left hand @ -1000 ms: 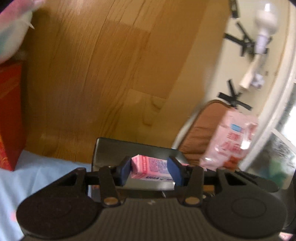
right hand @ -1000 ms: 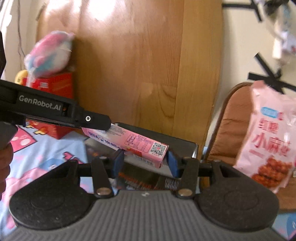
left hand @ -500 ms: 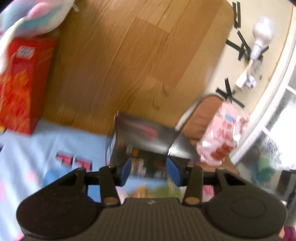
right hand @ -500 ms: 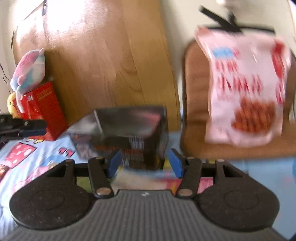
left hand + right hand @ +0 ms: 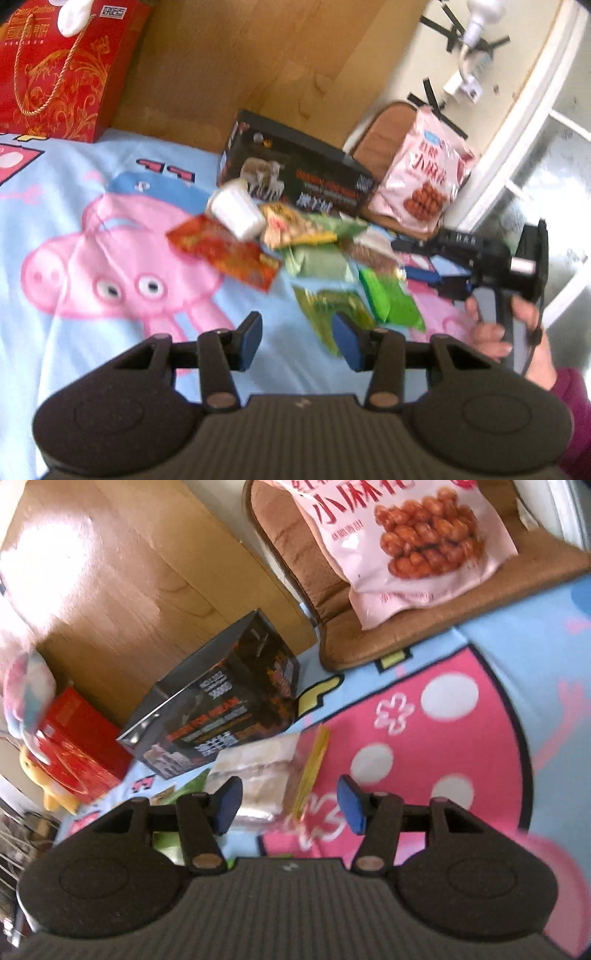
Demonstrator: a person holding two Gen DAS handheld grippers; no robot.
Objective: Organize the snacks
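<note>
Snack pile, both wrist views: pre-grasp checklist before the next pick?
1. Left gripper empty, jaws apart: ok.
2. Right gripper empty, jaws apart: ok.
3. Target between the right jaws: clear sandwich pack lies ahead of them, toward the left finger, not centred: not ok.
4. Left approach free: green packets overlap one another ahead of the jaws: not ok.
5. Black box open to take snacks: cannot tell.
6. Grippers apart: right gripper sits at the far right of the left wrist view, off the pile: ok.
</note>
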